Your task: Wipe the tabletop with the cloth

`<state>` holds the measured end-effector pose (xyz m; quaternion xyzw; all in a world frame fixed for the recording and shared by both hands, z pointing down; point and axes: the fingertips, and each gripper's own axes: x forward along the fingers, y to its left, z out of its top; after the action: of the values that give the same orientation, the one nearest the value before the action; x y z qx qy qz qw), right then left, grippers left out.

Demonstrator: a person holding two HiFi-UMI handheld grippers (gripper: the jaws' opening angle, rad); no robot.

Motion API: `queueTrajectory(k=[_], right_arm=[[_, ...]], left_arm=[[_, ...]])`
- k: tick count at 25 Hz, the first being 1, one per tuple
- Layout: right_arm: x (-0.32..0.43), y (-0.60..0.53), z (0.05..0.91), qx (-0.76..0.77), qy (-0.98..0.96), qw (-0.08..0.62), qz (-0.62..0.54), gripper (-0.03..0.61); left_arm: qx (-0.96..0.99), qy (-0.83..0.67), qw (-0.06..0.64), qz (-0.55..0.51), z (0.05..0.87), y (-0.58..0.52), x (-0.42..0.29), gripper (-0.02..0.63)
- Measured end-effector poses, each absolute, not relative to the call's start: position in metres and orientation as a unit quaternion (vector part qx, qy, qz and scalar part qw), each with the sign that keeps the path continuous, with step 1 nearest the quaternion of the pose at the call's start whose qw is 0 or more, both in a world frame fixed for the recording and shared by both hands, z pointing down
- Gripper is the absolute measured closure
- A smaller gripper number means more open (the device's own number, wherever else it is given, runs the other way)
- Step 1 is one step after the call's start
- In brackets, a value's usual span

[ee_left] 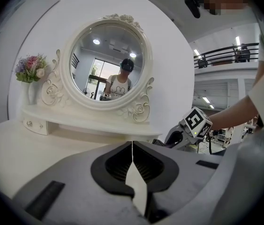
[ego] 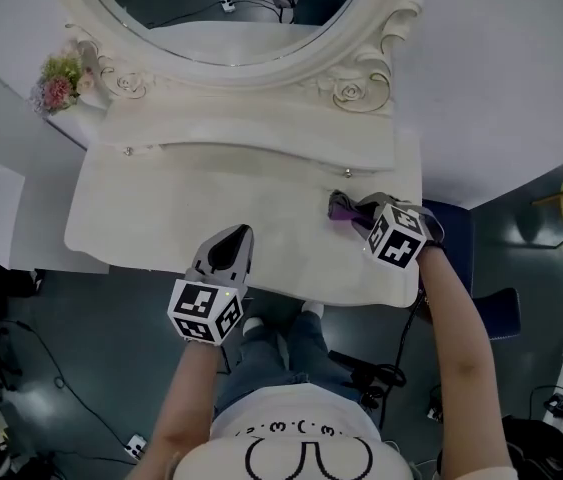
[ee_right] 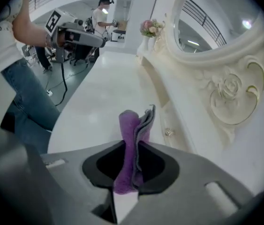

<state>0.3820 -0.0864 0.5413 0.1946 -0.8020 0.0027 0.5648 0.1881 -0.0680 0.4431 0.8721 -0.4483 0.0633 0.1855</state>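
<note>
Head view: my right gripper [ego: 353, 211] has the purple cloth [ego: 340, 206] below the mirror's [ego: 231, 8] right scroll, seemingly touching the tabletop [ego: 161, 208].

Left gripper view: my left gripper [ee_left: 132, 149] is clenched and empty, facing the mirror.

Right gripper view: the jaws pinch the folded cloth.

The white dressing table [ego: 151, 218] carries a raised shelf [ego: 251, 138] along its back edge; the oval mirror in a carved white frame [ego: 231, 28] stands on the shelf's middle. The pink flowers in a vase [ego: 56, 80] stand at the shelf's left end, beside the frame. The purple folded cloth [ego: 342, 206] sits on the table's right part, just before the shelf, between the jaws of the right gripper [ego: 359, 214]. The left gripper [ego: 235, 238] hangs over the front edge, left of the cloth, well apart.
</note>
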Motion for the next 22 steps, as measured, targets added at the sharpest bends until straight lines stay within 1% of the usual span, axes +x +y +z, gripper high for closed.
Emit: queueTrajectory(k=[5,7,10,14,22], right_arm=[[0.402,-0.133,0.563,0.207,-0.759,0.605,-0.122,0.508],[0.408,-0.143,0.574,0.204,-0.748,0.614,-0.149,0.506],[0.413,-0.153,0.588,0.214,-0.745,0.610,-0.164,0.506],[0.412,-0.160,0.593,0.215,-0.759,0.598,-0.139,0.506],[0.406,-0.148,0.588,0.194,-0.780,0.593,-0.032,0.508]], left_arm=[[0.855,-0.476,0.194,0.070,0.455,-0.077,0.191,0.611],[0.849,-0.485,0.195,0.071,0.458,-0.079,0.193,0.611],[0.842,-0.497,0.196,0.073,0.461,-0.079,0.196,0.611],[0.836,-0.506,0.199,0.074,0.466,-0.076,0.198,0.611],[0.845,-0.491,0.199,0.070,0.469,-0.066,0.216,0.611]])
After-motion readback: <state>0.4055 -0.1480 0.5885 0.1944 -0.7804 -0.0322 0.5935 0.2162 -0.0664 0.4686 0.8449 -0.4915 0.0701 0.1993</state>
